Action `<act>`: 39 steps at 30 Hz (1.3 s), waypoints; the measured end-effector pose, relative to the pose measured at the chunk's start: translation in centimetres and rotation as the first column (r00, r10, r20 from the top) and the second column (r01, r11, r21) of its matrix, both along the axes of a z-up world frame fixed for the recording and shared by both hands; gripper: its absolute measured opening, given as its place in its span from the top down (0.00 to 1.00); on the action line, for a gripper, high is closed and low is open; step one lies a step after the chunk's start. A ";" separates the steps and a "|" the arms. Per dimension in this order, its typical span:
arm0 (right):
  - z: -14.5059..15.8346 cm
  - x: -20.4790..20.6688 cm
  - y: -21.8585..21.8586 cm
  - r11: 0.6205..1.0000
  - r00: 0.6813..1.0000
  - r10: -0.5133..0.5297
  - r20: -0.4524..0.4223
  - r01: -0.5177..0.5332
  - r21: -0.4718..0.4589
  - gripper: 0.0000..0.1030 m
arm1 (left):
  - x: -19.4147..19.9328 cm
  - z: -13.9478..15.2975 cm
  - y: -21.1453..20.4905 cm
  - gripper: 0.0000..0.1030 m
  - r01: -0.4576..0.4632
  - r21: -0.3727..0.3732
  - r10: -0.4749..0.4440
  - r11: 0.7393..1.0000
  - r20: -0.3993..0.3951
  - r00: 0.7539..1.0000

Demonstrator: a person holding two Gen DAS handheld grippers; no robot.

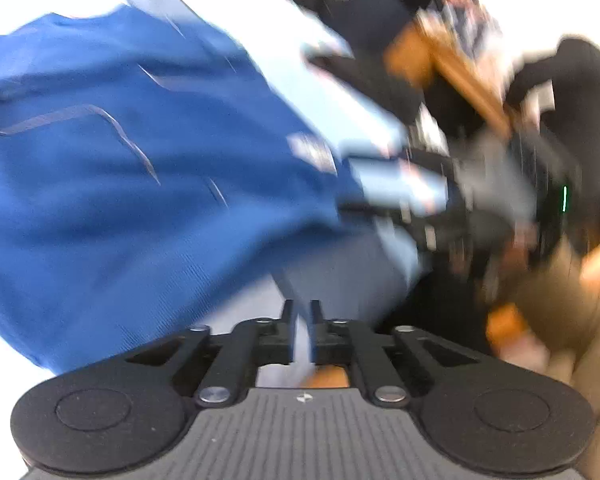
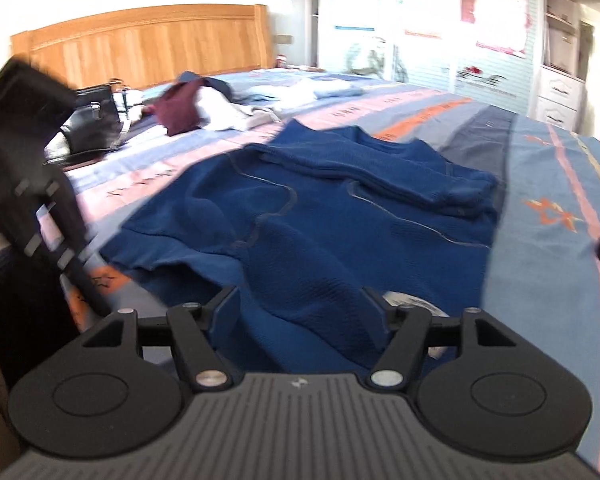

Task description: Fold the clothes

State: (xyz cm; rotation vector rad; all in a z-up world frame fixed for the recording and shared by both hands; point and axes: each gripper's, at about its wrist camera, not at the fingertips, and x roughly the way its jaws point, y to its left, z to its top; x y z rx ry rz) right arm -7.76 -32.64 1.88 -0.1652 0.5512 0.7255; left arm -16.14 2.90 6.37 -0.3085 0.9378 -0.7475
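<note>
A dark blue knit sweater (image 2: 320, 216) lies spread on the striped bedspread (image 2: 540, 208), one sleeve folded across its chest. My right gripper (image 2: 299, 304) hovers low over the near hem, jaws wide apart; a raised fold of the sweater sits between them, and the pads do not press on it. In the blurred left wrist view the sweater (image 1: 120, 184) fills the left side. My left gripper (image 1: 301, 312) shows only a narrow gap between its fingers, with pale bedspread behind and nothing clearly held. The left tool's black body (image 2: 32, 184) stands at the left edge of the right wrist view.
A wooden headboard (image 2: 148, 40) backs the bed. Near it lie a black handbag (image 2: 96, 120), a maroon garment (image 2: 182, 106) and pale folded clothes (image 2: 320, 90). White cupboards and drawers (image 2: 560, 84) stand at the right. The other tool (image 1: 420, 200) appears blurred.
</note>
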 end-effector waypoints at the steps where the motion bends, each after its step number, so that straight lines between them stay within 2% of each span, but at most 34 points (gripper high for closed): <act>1: 0.1 0.5 0.0 1.000 1.000 -0.016 -0.012 0.017 0.020 0.35 | 1.1 0.1 0.5 0.60 -0.078 -0.038 0.078 0.996 0.009 0.997; 2: 0.1 1.3 -0.1 0.998 0.998 -0.050 -0.041 0.052 0.036 0.35 | 2.2 0.0 0.9 0.51 -0.155 -0.076 0.156 0.985 0.013 0.988; 5: 0.2 3.8 -0.5 0.985 0.980 -0.148 -0.133 0.158 0.073 0.35 | 4.5 0.1 2.0 0.42 -0.309 -0.016 0.309 0.951 -0.003 0.951; 8: 0.2 5.5 -2.0 0.965 0.956 -0.204 -0.211 0.232 0.121 0.34 | 5.4 -1.5 0.9 0.42 -0.280 0.105 0.284 0.954 -0.021 0.959; 10: -0.3 6.1 -2.3 0.961 0.945 -0.219 -0.243 0.252 0.111 0.27 | 5.2 -2.3 0.3 0.42 -0.236 0.190 0.249 0.953 -0.047 0.967; 13: -2.1 5.9 -1.6 0.978 0.931 -0.188 -0.313 0.206 0.026 0.27 | 4.2 -2.4 0.2 0.43 -0.153 0.292 0.177 0.944 -0.055 0.983; 14: -2.7 5.2 -1.2 0.985 0.929 -0.167 -0.329 0.173 -0.012 0.27 | 4.6 -2.8 0.2 0.44 -0.136 0.316 0.173 0.939 -0.091 0.981; 16: -3.0 2.9 -0.7 0.991 0.953 -0.116 -0.279 0.092 -0.096 0.26 | 4.0 -2.3 1.2 0.45 -0.101 0.325 0.156 0.940 -0.145 0.977; 18: -2.9 0.7 -0.6 0.986 0.974 -0.065 -0.217 0.029 -0.165 0.25 | 3.0 -1.9 2.8 0.48 -0.115 0.320 0.171 0.940 -0.153 0.973; 19: -2.7 0.1 -1.1 0.987 0.974 -0.061 -0.218 0.027 -0.156 0.25 | 2.6 -1.6 3.7 0.47 -0.154 0.281 0.198 0.947 -0.136 0.971; 20: -2.3 -0.2 -1.9 0.993 0.970 -0.060 -0.237 0.034 -0.114 0.25 | 2.3 -1.1 4.7 0.45 -0.197 0.234 0.229 0.952 -0.116 0.967; 22: -1.6 0.6 -5.0 0.988 0.930 -0.087 -0.357 0.125 0.087 0.25 | 1.6 -0.3 6.6 0.39 -0.294 0.126 0.305 0.947 -0.076 0.949; 24: -2.0 1.8 -8.6 0.922 0.865 -0.145 -0.480 0.295 0.252 0.23 | 1.2 0.2 8.4 0.35 -0.403 0.015 0.403 0.915 -0.051 0.914; 26: -2.7 2.7 -11.9 0.818 0.801 -0.203 -0.563 0.455 0.352 0.21 | 1.0 -0.2 9.7 0.32 -0.490 -0.025 0.488 0.871 -0.072 0.870; 28: -3.7 3.4 -14.1 0.739 0.757 -0.210 -0.619 0.537 0.407 0.21 | 0.8 -0.9 10.8 0.32 -0.557 -0.048 0.549 0.829 -0.113 0.828; 30: -4.6 3.8 -15.3 0.700 0.730 -0.192 -0.656 0.570 0.429 0.21 | 0.4 -2.1 11.5 0.31 -0.596 -0.054 0.581 0.801 -0.165 0.797; 33: -6.3 4.3 -16.1 0.649 0.687 -0.130 -0.715 0.604 0.463 0.21 | 0.1 -3.7 12.1 0.31 -0.631 -0.070 0.604 0.772 -0.227 0.764; 36: -6.9 4.3 -16.1 0.632 0.689 -0.102 -0.718 0.602 0.488 0.21 | 1.1 -5.1 11.5 0.28 -0.642 -0.094 0.603 0.761 -0.263 0.753; 39: -7.0 4.7 -15.5 0.649 0.693 -0.066 -0.718 0.576 0.497 0.20 | 1.9 -6.1 10.9 0.24 -0.634 -0.098 0.591 0.767 -0.275 0.758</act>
